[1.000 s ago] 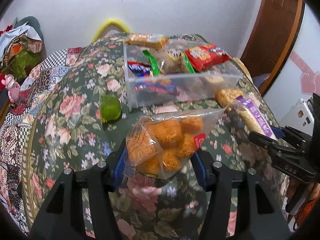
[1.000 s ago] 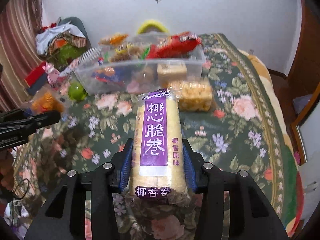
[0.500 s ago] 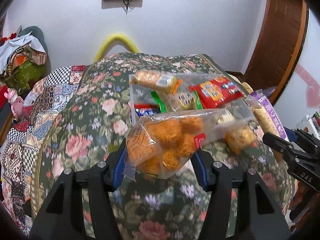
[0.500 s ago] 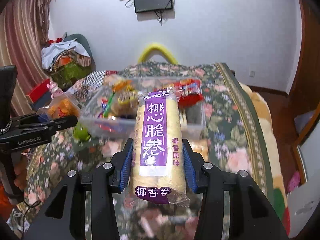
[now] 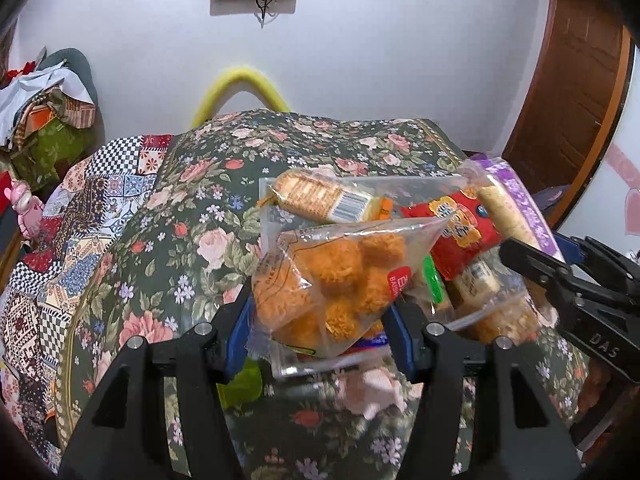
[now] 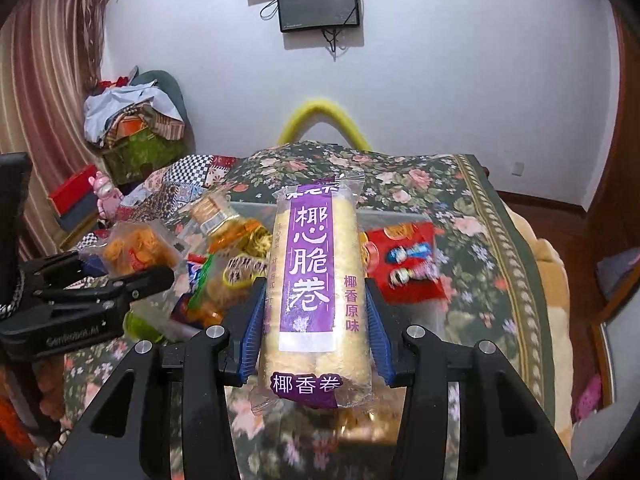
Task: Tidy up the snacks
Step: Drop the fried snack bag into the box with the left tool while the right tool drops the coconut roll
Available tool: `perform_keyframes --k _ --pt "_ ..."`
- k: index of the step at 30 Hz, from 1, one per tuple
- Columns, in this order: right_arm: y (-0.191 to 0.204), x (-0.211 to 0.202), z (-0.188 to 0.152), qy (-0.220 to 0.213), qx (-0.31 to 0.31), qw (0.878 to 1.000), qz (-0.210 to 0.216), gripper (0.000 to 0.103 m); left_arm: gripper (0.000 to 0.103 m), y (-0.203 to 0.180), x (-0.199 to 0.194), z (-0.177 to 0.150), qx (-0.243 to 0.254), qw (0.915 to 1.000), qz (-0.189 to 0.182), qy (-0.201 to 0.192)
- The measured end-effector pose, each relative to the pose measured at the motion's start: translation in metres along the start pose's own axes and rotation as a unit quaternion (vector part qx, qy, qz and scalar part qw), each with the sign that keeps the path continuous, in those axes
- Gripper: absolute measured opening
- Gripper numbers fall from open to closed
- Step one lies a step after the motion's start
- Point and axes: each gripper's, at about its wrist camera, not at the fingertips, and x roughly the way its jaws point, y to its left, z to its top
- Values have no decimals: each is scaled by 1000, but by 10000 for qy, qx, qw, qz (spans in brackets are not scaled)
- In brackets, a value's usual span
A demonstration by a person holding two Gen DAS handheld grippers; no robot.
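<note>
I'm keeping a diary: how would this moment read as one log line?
left gripper: holds orange puffs bag | right gripper: holds purple roll pack | both over snack bin

Left wrist view: aimed forward and downward along the left gripper (image 5: pixel 320 312), close above the clear bin (image 5: pixel 266 216).
Right wrist view: aimed likewise from the right gripper (image 6: pixel 312 328).
Shared: bin, floral bedspread (image 5: pixel 192 208), wall screen (image 6: pixel 318 4) were covered.

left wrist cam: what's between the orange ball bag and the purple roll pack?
In the left wrist view, a red snack packet lying in the clear bin sits between the bag of orange balls and the purple roll pack.
</note>
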Motion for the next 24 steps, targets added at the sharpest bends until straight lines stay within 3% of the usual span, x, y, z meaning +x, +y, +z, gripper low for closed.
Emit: perform_keyframes --k 4,5,13,20,24 --pt "2 16 3 97 -67 9999 6 42 58 1 5 4 -17 10000 11 -25" --pt "2 20 5 -140 -122 9998 72 42 58 2 6 4 -12 10000 5 -27" --pt "-1 42 5 136 -95 9999 29 42 58 -4 9 6 88 9999 40 -120" --pt "2 47 2 242 -221 9995 -38 43 77 -8 17 6 107 9999 -14 17" --pt "1 44 5 215 -234 9995 -48 43 79 -10 18 4 106 9998 -128 74"
